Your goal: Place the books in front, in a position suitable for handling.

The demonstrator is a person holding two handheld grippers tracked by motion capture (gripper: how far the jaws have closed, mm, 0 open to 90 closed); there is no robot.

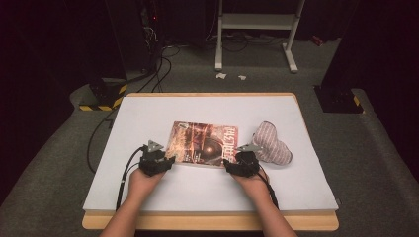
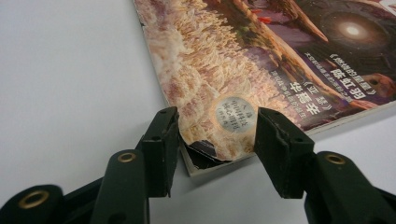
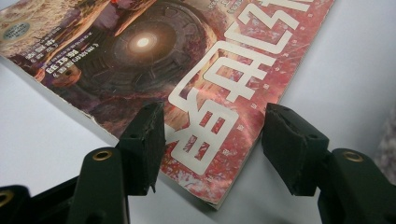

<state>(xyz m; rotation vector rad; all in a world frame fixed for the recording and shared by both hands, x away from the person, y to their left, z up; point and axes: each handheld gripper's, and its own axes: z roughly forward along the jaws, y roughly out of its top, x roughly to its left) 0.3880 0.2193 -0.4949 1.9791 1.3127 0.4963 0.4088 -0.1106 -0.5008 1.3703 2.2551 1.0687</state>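
A magazine with a reddish-brown cover lies flat on the white table top. My left gripper sits at its near left corner and my right gripper at its near right corner. In the left gripper view the left gripper is open, its jaws straddling the curled, worn corner of the magazine beside a round silver sticker. In the right gripper view the right gripper is open, its jaws on either side of the magazine corner with large white characters.
A striped fabric pouch lies on the table just right of the magazine, close to my right gripper. Beyond the table's far edge stand a white frame, dark equipment and cables on the grey floor.
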